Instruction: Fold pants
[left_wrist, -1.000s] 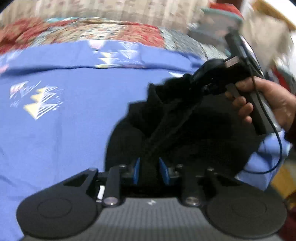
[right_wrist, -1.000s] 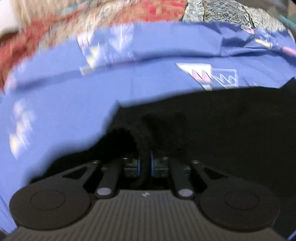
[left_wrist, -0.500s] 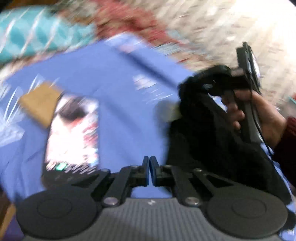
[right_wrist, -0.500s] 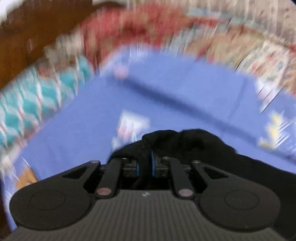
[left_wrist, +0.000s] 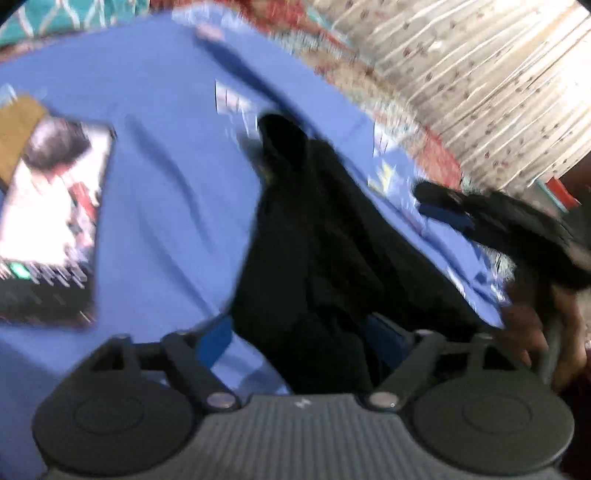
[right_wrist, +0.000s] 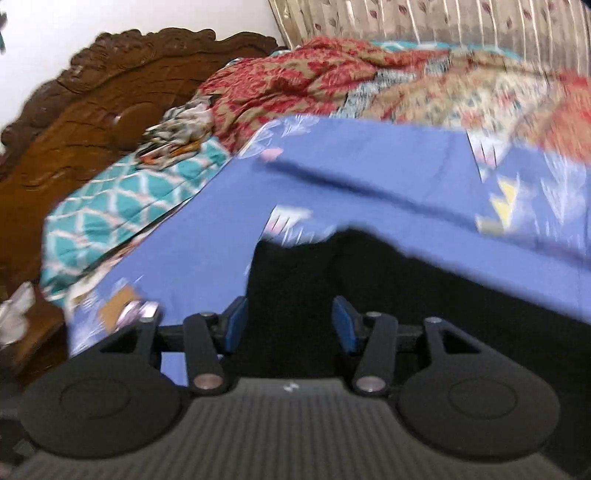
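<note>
Both jaws opening: left hand-held gripper (left_wrist: 299, 332) and right hand-held gripper (right_wrist: 290, 325) straddling black pants (left_wrist: 314, 229), unpinched. Advisable: release fully, withdraw clear of fold.

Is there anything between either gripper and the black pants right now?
Nothing visible. The pants lie on the blue sheet directly between the opening jaws of the left gripper and of the right gripper. The phone lies off to the side.
</note>
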